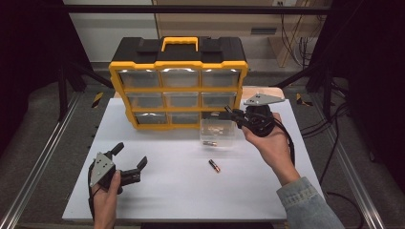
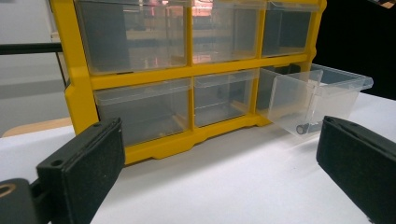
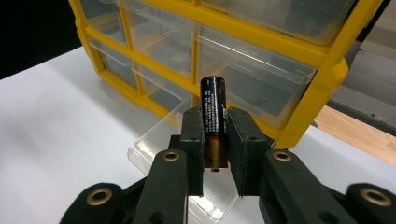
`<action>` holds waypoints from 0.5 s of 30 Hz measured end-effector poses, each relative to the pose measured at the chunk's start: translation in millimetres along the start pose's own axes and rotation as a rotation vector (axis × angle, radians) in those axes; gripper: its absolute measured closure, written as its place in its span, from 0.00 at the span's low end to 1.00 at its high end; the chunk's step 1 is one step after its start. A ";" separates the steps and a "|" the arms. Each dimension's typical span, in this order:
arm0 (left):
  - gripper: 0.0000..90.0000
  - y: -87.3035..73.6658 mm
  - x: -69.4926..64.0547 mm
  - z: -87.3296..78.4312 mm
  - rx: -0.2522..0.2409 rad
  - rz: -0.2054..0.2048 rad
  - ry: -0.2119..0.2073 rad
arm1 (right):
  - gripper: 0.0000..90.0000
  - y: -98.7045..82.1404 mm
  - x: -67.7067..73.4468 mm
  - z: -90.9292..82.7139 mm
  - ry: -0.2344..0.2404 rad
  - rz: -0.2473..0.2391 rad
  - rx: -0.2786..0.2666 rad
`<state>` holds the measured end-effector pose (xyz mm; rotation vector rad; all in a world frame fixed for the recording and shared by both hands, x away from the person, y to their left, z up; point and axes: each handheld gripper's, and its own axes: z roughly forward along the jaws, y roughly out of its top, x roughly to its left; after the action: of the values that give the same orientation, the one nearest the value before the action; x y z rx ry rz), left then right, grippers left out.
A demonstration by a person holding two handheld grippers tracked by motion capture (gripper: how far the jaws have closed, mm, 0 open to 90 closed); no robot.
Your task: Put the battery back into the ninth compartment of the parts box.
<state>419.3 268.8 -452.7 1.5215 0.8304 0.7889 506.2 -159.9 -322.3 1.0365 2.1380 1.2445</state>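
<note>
My right gripper (image 1: 228, 113) hovers over a clear plastic drawer (image 1: 218, 132) pulled out of the organizer's bottom right slot. Its jaws are shut on a black and copper battery (image 3: 213, 100), which stands upright between the pads (image 3: 193, 133). Another battery (image 1: 209, 143) lies inside the drawer, at its front. A third battery (image 1: 214, 165) lies loose on the white table, in front of the drawer. My left gripper (image 1: 129, 160) rests low at the front left, open, with nothing between its wide-spread pads (image 2: 88, 168). It faces the drawer (image 2: 317, 95).
A yellow and black organizer (image 1: 179, 89) with several clear drawers stands at the back centre of the white table (image 1: 157, 195). Metal frame rails run along both sides. A wooden board shows behind the organizer at the right.
</note>
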 end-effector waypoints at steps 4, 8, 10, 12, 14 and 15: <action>0.01 -0.1 0.2 0.1 0.002 0.000 0.000 | 0.85 0.2 3.5 5.6 0.002 -0.011 0.011; 0.01 -0.1 -0.2 0.4 0.003 0.001 -0.003 | 0.85 -0.5 6.1 13.2 0.006 -0.022 0.030; 0.01 -0.2 -0.3 0.4 0.003 0.000 -0.004 | 0.85 -1.1 7.2 17.9 0.013 -0.025 0.041; 0.01 -0.1 -0.2 0.4 0.001 -0.002 -0.005 | 0.85 -2.2 8.3 23.2 0.016 -0.029 0.058; 0.01 -0.3 -0.2 0.5 0.002 -0.003 -0.006 | 0.85 -3.5 8.8 29.2 0.016 -0.034 0.074; 0.01 -0.4 -0.2 0.6 0.003 -0.002 -0.006 | 0.85 -4.2 9.1 32.0 0.018 -0.031 0.083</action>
<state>419.7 268.3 -453.2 1.5254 0.8288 0.7817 521.1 -137.1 -341.7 1.0254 2.2277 1.1641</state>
